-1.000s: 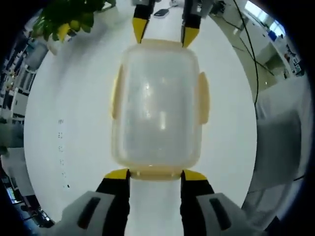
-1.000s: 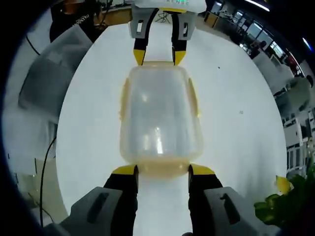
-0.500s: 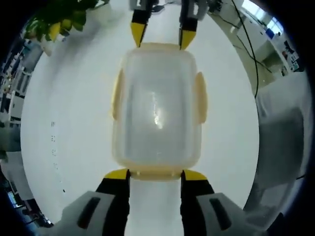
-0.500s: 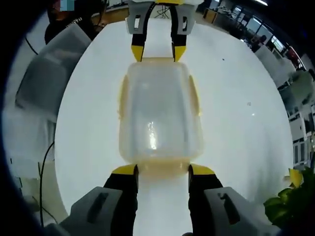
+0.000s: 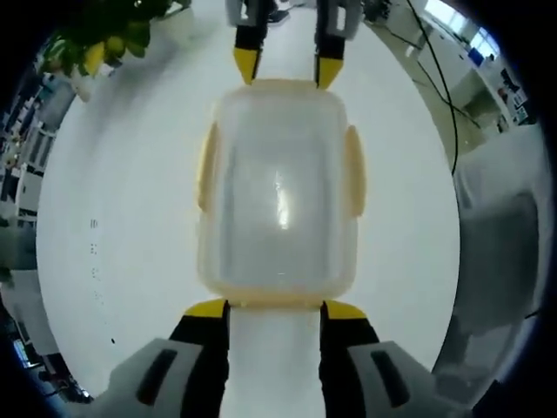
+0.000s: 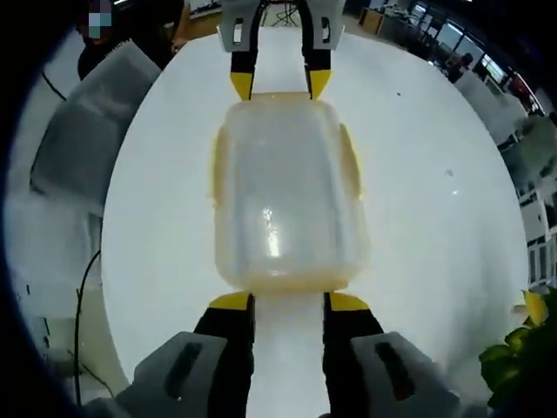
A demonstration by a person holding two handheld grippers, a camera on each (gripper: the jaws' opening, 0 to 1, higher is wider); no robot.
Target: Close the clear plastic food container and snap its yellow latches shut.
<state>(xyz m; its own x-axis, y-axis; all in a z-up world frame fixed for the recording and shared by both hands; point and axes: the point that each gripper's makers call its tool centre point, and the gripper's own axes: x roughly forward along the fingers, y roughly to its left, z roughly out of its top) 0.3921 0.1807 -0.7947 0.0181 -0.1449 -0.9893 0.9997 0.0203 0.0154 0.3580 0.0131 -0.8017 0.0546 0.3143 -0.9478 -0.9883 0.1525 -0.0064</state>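
The clear plastic food container (image 5: 278,187) lies lid-on on the white table (image 5: 113,174), lengthwise between my two grippers. Yellow latches run along its long sides (image 5: 206,165) (image 5: 354,170) and lie against the box. My left gripper (image 5: 277,310) is open, its yellow tips at the near end flap (image 5: 277,303). My right gripper (image 5: 287,65) is at the far end. In the right gripper view the same container (image 6: 287,196) sits in front of my open right gripper (image 6: 289,302), whose tips touch its near end flap (image 6: 289,280); the left gripper (image 6: 280,84) is at the far end.
A potted plant with yellow fruit (image 5: 96,35) stands at the table's edge, also seen as the plant (image 6: 522,348) in the right gripper view. A grey covered seat (image 5: 500,226) stands beside the table, with cables (image 5: 435,78) nearby. A person in dark clothes (image 6: 130,26) is beyond the far edge.
The right gripper's jaws have narrowed a little and its view has drawn slightly closer to the container's end. The left gripper and the container have hardly moved.
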